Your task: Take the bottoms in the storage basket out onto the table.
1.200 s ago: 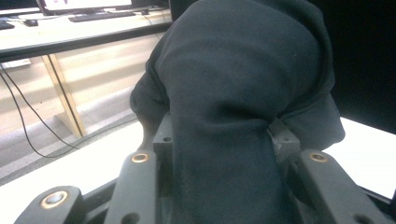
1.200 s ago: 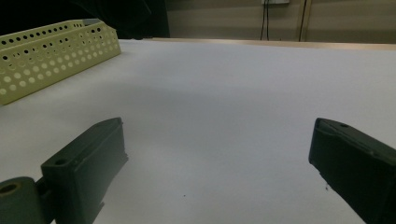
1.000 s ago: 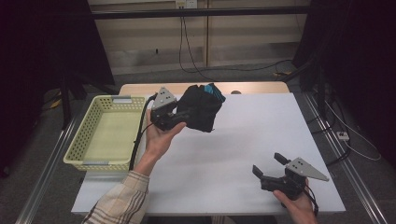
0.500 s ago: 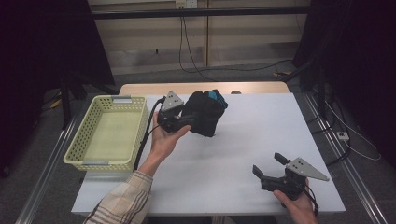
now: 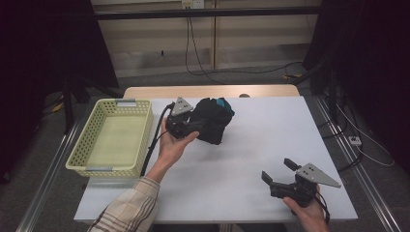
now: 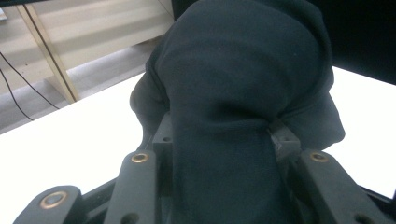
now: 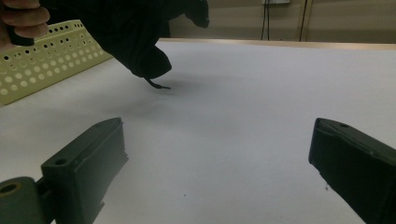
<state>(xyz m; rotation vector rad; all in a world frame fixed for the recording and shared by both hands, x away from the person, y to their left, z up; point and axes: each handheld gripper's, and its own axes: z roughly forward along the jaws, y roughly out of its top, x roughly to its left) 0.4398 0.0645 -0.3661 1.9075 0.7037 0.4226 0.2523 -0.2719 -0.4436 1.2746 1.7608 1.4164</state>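
Note:
A bunched black garment (image 5: pixel 210 125) with a teal patch at its top hangs just above the white table (image 5: pixel 270 140), left of centre. My left gripper (image 5: pixel 193 126) is shut on it, and in the left gripper view the dark cloth (image 6: pixel 233 102) is squeezed between both jaws. In the right gripper view the garment (image 7: pixel 135 37) dangles at the upper left with a thin cord touching the tabletop. My right gripper (image 5: pixel 281 174) rests near the table's front right edge, open, with nothing between its fingers (image 7: pixel 84 163).
A pale yellow perforated basket (image 5: pixel 84 150) stands at the table's left edge, close beside the left hand, and its wall (image 7: pixel 42 60) shows in the right gripper view. A black cable trails from the left gripper. Cables lie on the floor behind the table.
The left gripper has carried the black garment to the right and lower, closer to the tabletop. The right gripper has stayed where it was.

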